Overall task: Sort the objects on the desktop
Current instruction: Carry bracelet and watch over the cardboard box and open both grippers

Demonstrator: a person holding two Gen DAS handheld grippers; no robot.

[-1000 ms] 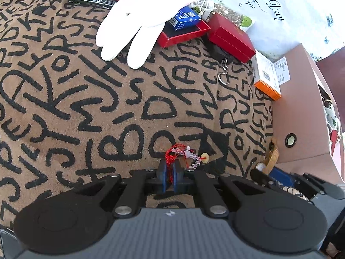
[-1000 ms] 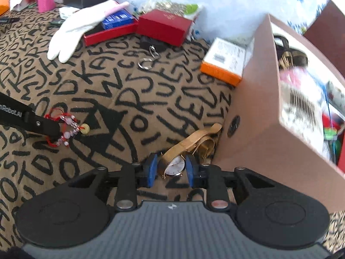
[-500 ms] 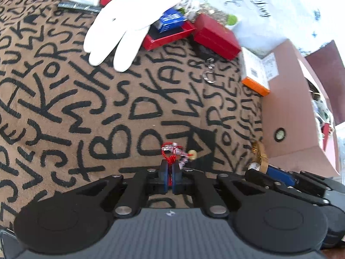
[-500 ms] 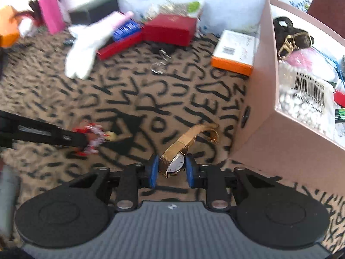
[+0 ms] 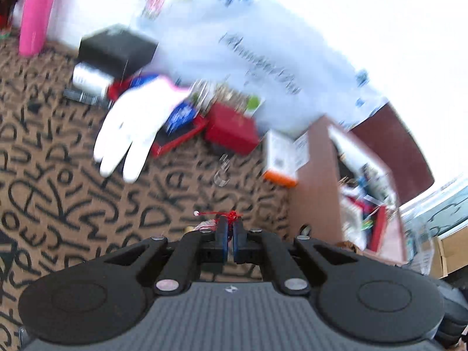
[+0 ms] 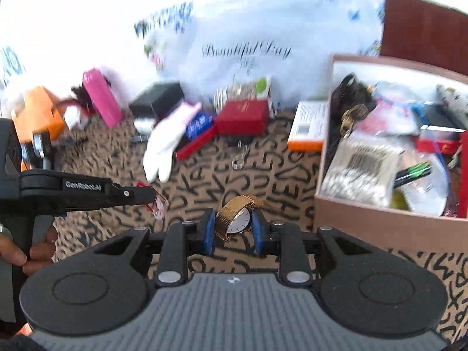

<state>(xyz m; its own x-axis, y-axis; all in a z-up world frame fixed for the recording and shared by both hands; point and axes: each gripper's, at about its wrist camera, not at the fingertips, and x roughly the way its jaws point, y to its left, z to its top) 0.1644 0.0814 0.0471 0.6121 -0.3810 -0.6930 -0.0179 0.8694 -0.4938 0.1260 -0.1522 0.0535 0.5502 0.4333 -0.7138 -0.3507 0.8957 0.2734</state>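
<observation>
Both grippers have risen off the patterned cloth [image 6: 263, 163] since the earlier frames, each carrying its object clear of the surface; left gripper [image 5: 229, 234], pads pressed together on the red beaded charm [image 5: 225, 215], whose cord and beads trail to the left of the pads; right gripper [image 6: 232, 229], pads clamped on the case of the gold watch [image 6: 235, 219], mesh strap arching up and to the right. Cardboard box [image 6: 380, 222], already holding sorted items, lies to the right of both tools and close to the right gripper; the watch therefore sits nearer the box than the charm, which hangs further left, as the right wrist view shows. Judged step: transport of both objects toward the box, the right hand positioned to deliver first; its move runs rightward over the near wall. Remaining on the cloth at the far side: white glove [image 6: 163, 152], red box [image 6: 242, 117], orange-edged carton [image 6: 307, 125], black box [image 6: 158, 99]. Left view is motion-blurred.
</observation>
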